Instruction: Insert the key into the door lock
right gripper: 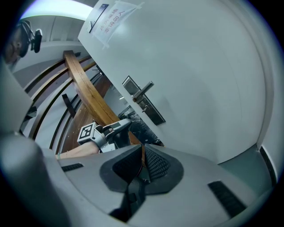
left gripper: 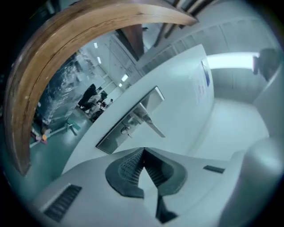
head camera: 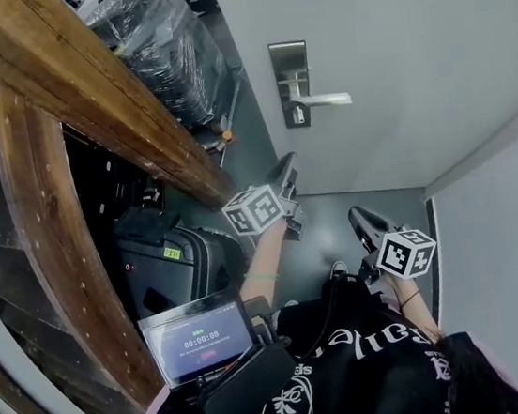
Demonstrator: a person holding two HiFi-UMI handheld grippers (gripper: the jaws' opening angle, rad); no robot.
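Note:
The grey door [head camera: 388, 33] carries a steel lock plate [head camera: 291, 83] with a lever handle [head camera: 321, 100]. My left gripper [head camera: 286, 162] hangs below the plate, short of the door, shut with nothing between its pads. In the left gripper view the gripper [left gripper: 143, 151] points at the plate [left gripper: 116, 135], where a small keyhole cylinder [left gripper: 126, 130] sits under the handle [left gripper: 150, 120]. My right gripper [head camera: 355, 213] is lower and to the right. Its jaws [right gripper: 142, 147] are shut on a thin brownish sliver, apparently the key [right gripper: 141, 157] seen edge-on. The lock plate [right gripper: 151, 108] stands well ahead of it.
A heavy wooden railing [head camera: 82, 83] runs along the left. Behind it sit a plastic-wrapped black stack [head camera: 162, 44] and a dark case [head camera: 166, 256]. A white wall [head camera: 506, 216] closes the right side. A paper notice [right gripper: 111, 15] is on the door. A small screen [head camera: 199, 337] sits at my chest.

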